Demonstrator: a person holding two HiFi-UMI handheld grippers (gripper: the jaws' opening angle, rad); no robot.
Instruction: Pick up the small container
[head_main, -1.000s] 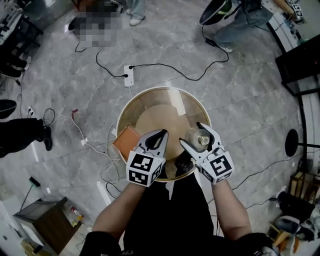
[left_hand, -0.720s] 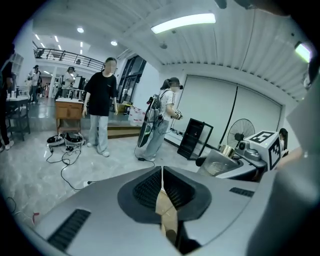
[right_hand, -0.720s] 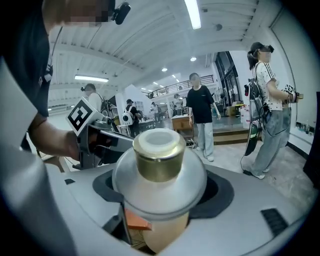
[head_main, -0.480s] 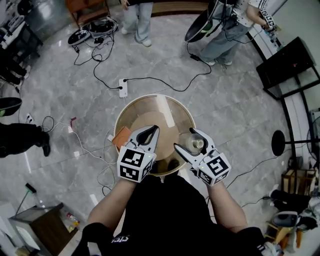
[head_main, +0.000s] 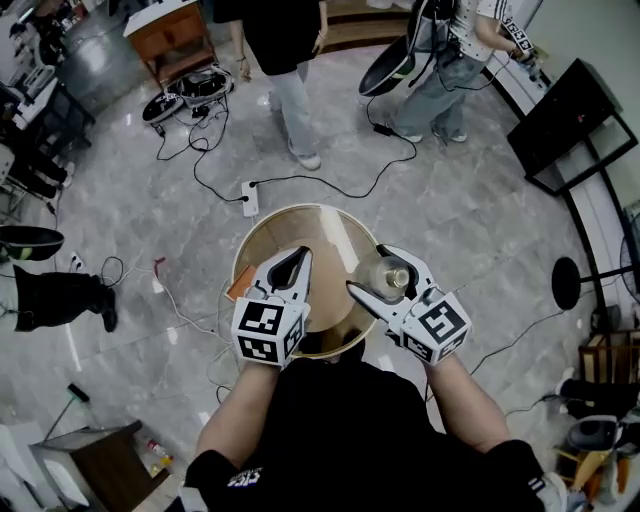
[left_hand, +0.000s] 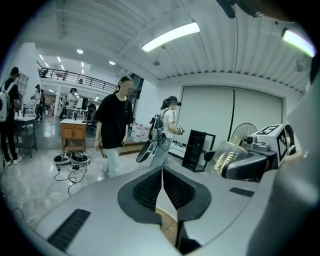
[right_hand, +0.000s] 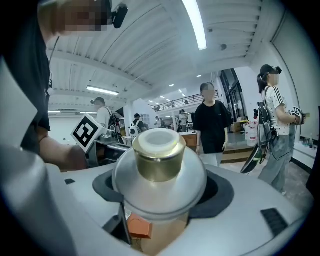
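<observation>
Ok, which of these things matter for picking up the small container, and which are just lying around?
Job in hand: small container, right gripper shut on it.
Just lying about: orange box on the round table, power strip on the floor; left gripper is shut, empty.

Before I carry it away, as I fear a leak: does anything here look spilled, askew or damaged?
Nothing stands out. The small round translucent container with a gold cap sits capped between the jaws of the right gripper, and no spill shows on the round wooden table below. The left gripper is shut and empty.
</observation>
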